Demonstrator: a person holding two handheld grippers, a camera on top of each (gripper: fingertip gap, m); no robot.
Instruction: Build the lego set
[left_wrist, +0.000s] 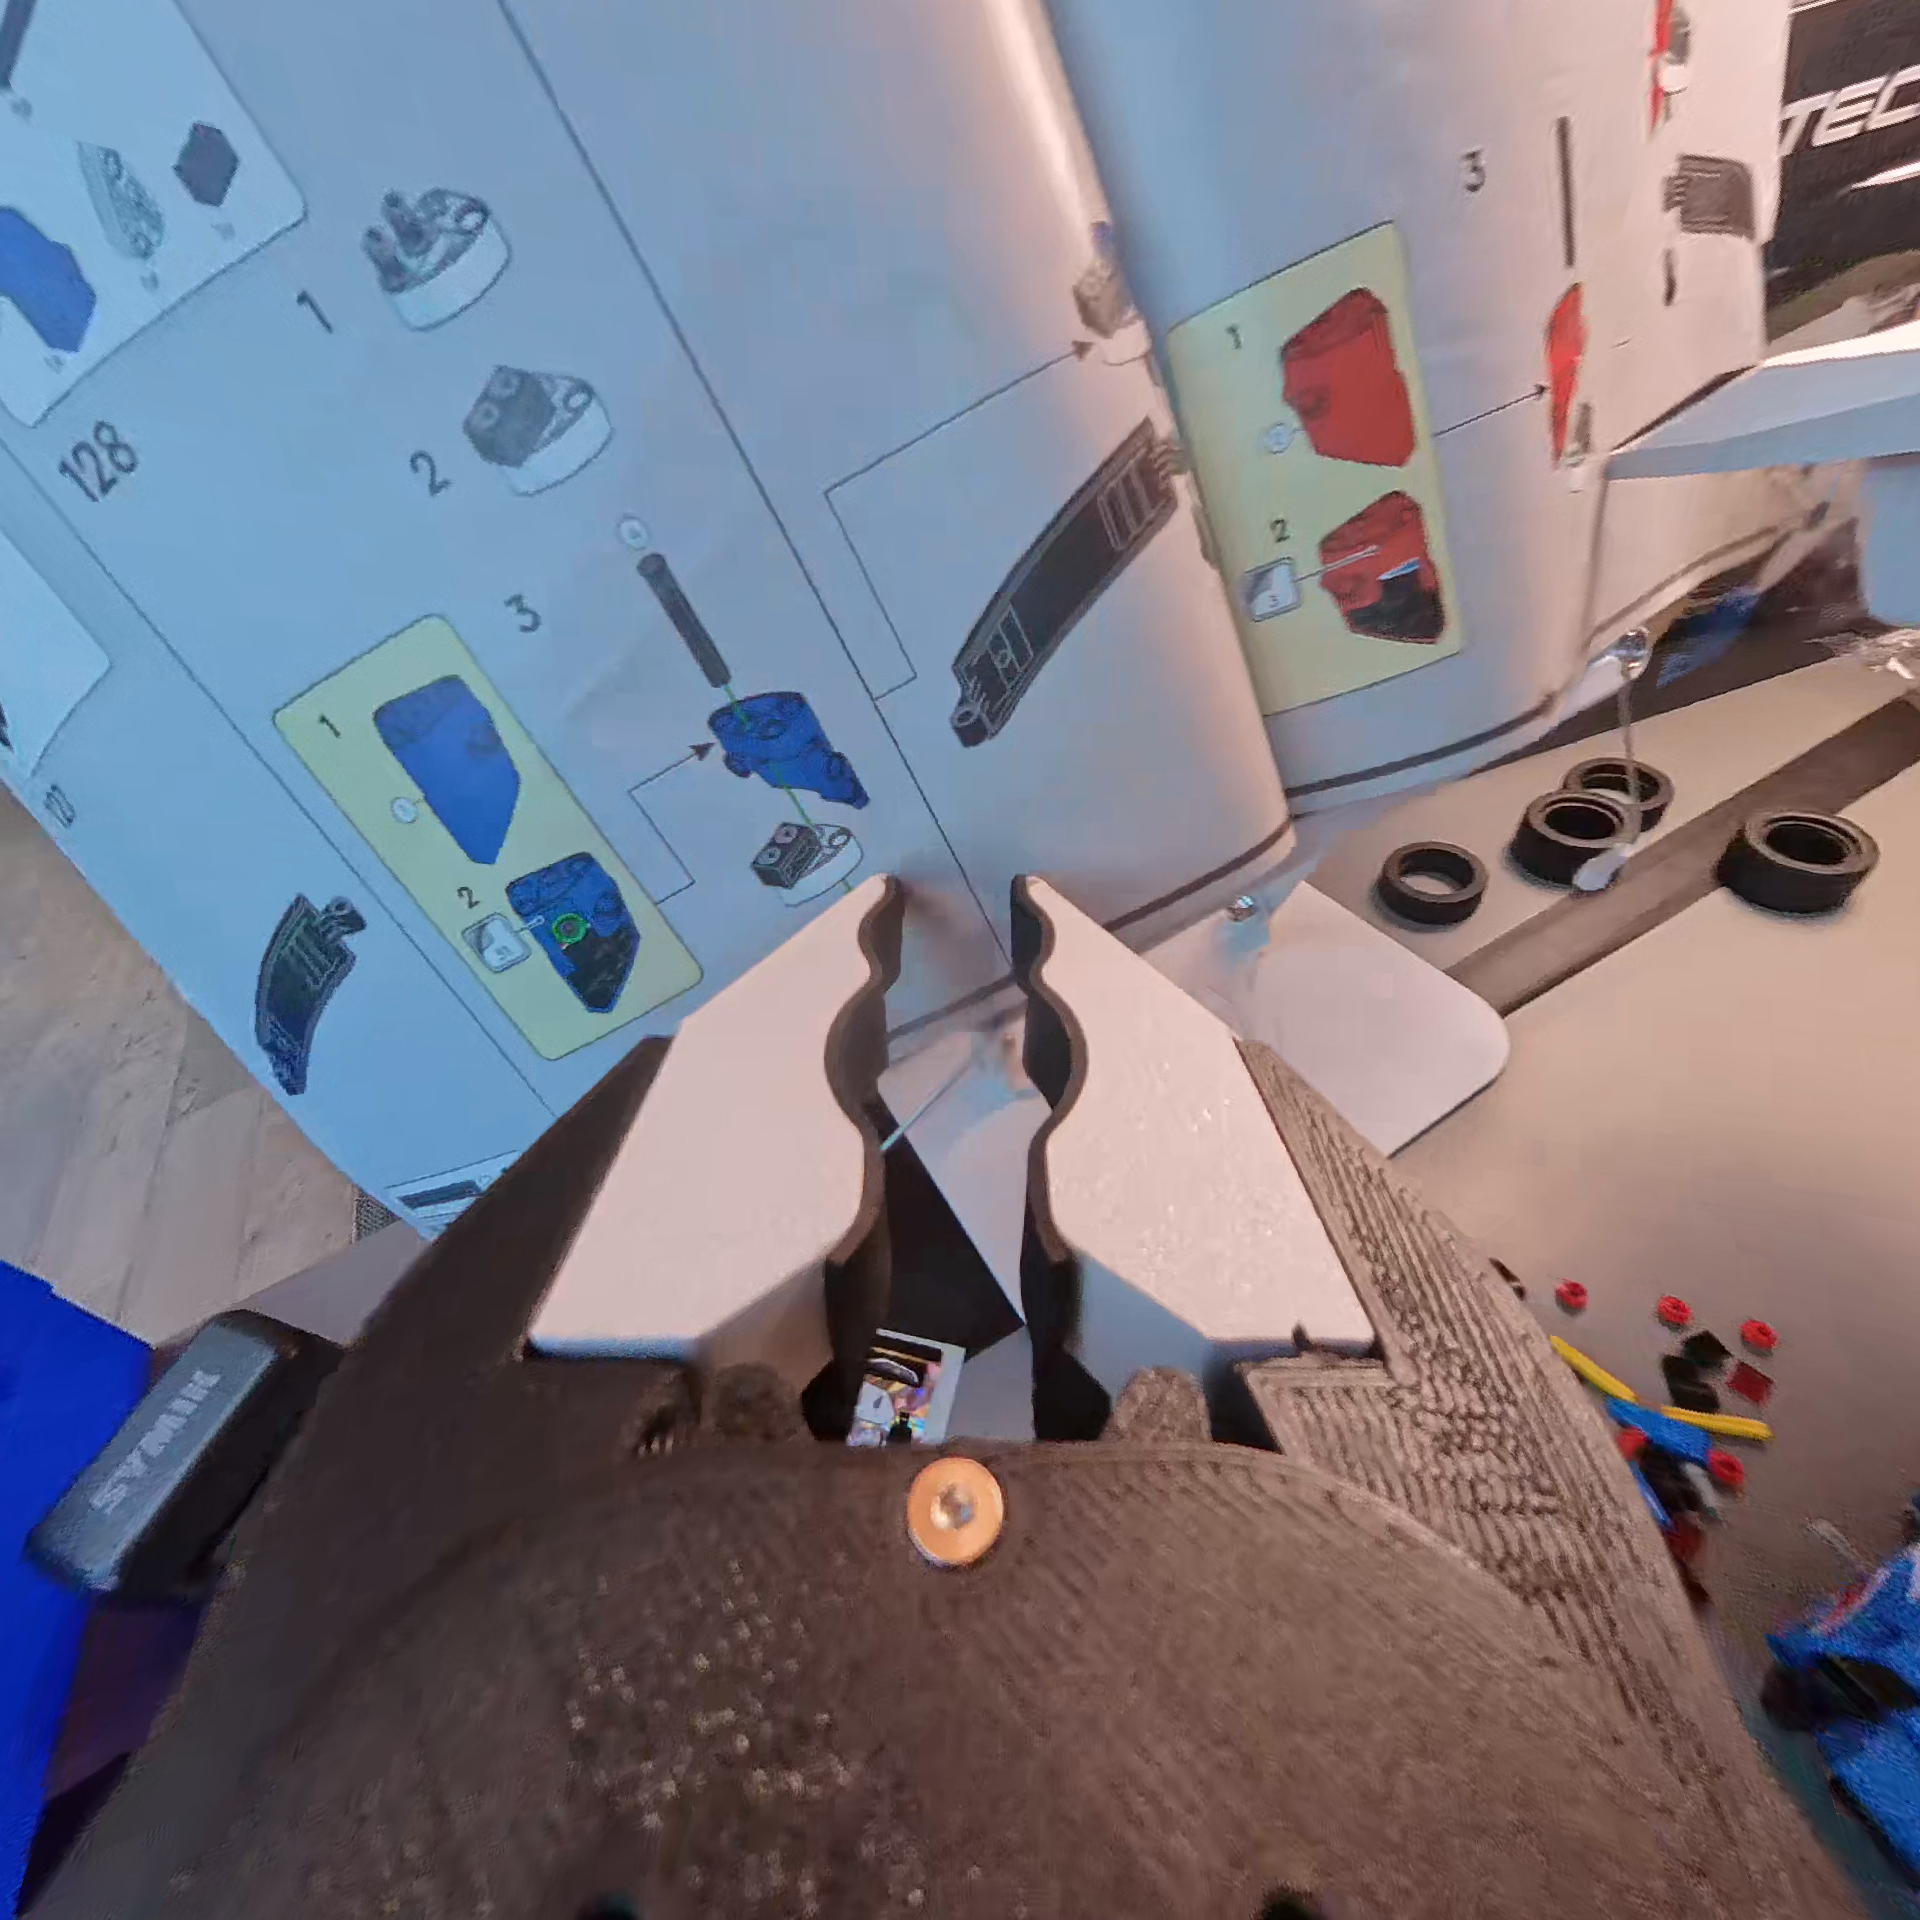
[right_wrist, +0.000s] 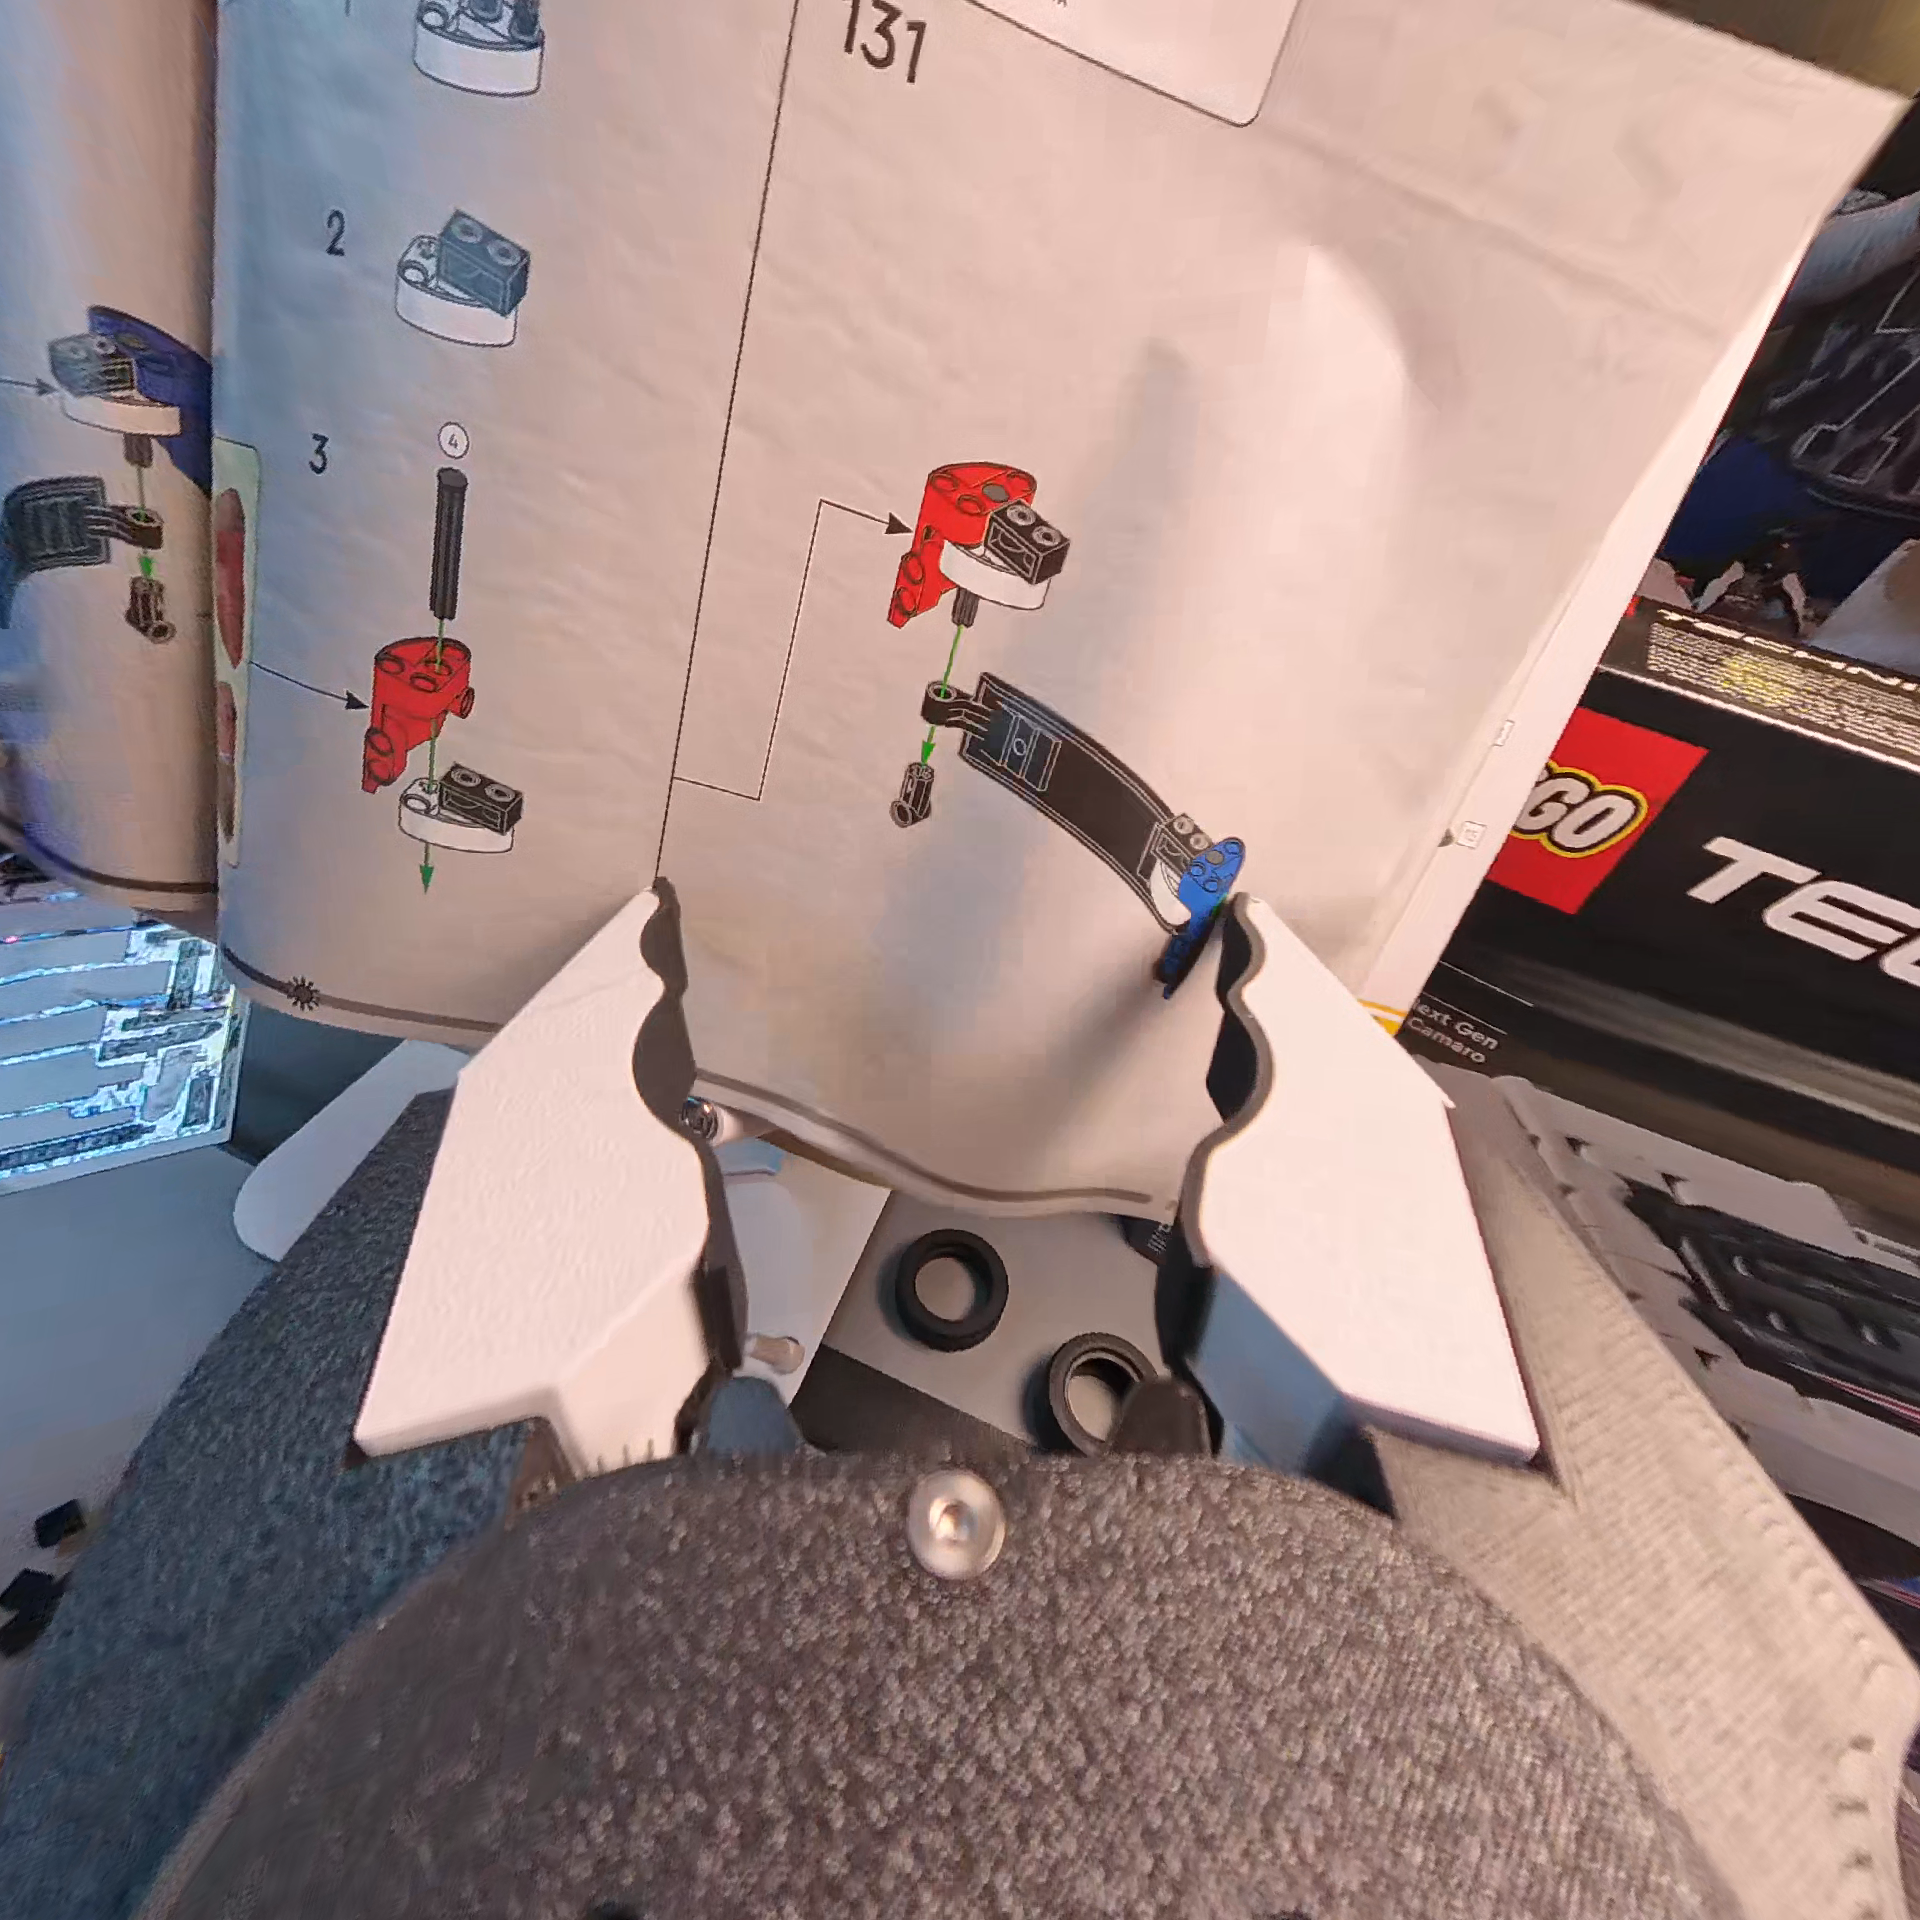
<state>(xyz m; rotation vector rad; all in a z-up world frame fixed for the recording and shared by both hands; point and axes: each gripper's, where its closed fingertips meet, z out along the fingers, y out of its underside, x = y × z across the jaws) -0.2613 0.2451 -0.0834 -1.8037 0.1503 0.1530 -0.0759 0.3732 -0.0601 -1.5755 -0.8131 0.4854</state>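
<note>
The open instruction booklet (left_wrist: 727, 416) stands upright on a white stand (left_wrist: 1382, 1018) and fills both views. My left gripper (left_wrist: 958, 891) is right in front of its lower edge, jaws a narrow gap apart with nothing between them. My right gripper (right_wrist: 951, 899) is wide open and empty, close to the booklet's right-hand page (right_wrist: 1039, 364). Three black tyres (left_wrist: 1579, 831) lie on the grey table to the right of the stand; two of them (right_wrist: 951, 1288) show between my right fingers. Small loose red, yellow, blue and black pieces (left_wrist: 1683, 1392) lie at the right, beside a blue built part (left_wrist: 1860, 1714).
The black set box (right_wrist: 1714, 831) stands right of the booklet, with a white printed sheet or box (right_wrist: 1714, 1299) in front of it. A shiny sheet (right_wrist: 104, 1039) lies at the left of the stand. A blue object (left_wrist: 52, 1455) and a black handle (left_wrist: 156, 1455) sit at my left. The right gripper is farther from the black handle (left_wrist: 156, 1455), some 50 cm, than the left, some 30 cm.
</note>
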